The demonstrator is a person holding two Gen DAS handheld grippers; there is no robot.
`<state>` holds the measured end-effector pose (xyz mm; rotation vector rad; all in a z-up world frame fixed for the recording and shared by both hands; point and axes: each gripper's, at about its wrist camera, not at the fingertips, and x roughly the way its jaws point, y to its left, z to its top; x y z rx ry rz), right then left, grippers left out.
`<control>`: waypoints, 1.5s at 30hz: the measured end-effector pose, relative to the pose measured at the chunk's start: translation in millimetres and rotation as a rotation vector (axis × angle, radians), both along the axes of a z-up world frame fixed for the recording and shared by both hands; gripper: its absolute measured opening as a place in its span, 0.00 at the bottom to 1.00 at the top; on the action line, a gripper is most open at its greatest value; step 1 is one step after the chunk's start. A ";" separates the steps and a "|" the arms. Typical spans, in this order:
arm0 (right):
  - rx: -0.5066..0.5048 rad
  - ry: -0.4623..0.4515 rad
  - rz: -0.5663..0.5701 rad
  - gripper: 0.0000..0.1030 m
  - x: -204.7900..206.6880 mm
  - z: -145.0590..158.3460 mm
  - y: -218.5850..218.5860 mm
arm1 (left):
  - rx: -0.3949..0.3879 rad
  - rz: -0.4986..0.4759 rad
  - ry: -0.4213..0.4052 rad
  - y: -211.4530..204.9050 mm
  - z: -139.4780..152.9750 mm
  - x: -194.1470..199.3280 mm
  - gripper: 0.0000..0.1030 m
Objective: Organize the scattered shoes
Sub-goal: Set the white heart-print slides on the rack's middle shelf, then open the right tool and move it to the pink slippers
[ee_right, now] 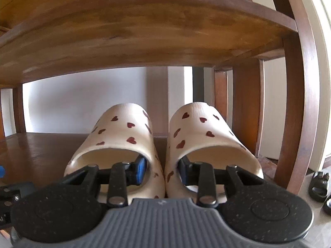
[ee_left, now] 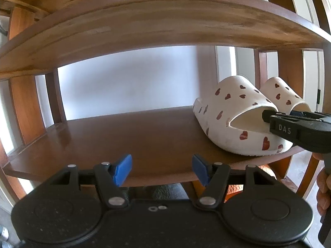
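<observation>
Nearest the left wrist camera, the left gripper point(ee_left: 162, 170) hovers at the front edge of the wooden shelf point(ee_left: 124, 132). Its blue pads are spread wide with nothing between them, probably on standby.

On the right end of that shelf stands the pair of cream slippers point(ee_right: 163, 144) with red hearts, side by side, toes toward the back of the shelf, heels at its front edge. This placement suggests the pair is already stowed.

The right gripper point(ee_right: 162, 170) reaches in over the shelf's front edge with one finger inside each slipper, bracketing the two inner walls, evidently the way to carry both as one unit. Its jaws are part-way open. Whether the pads touch the walls cannot be told.

Behind the shelf is a pale wall point(ee_left: 128, 82).
</observation>
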<state>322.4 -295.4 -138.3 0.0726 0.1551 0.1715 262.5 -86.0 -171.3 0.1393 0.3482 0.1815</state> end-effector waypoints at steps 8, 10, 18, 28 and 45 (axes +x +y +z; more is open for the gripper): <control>0.011 -0.030 -0.003 0.57 -13.7 -0.8 -3.5 | -0.011 0.002 -0.011 -0.7 1.1 4.3 0.63; 0.009 -0.039 -0.002 0.57 -17.3 -1.4 -4.4 | -0.012 0.001 -0.014 -0.8 1.3 4.2 0.63; 0.015 -0.131 0.003 0.68 -59.8 -1.0 -17.0 | -0.004 -0.015 -0.022 -0.3 3.8 -2.3 0.63; -0.042 -0.113 0.164 0.68 -140.5 -23.8 -11.6 | 0.014 -0.012 0.032 31.0 10.1 -36.8 0.63; -0.247 0.130 1.074 0.60 -254.5 -60.3 220.8 | 0.323 0.453 0.249 253.3 32.0 -286.8 0.63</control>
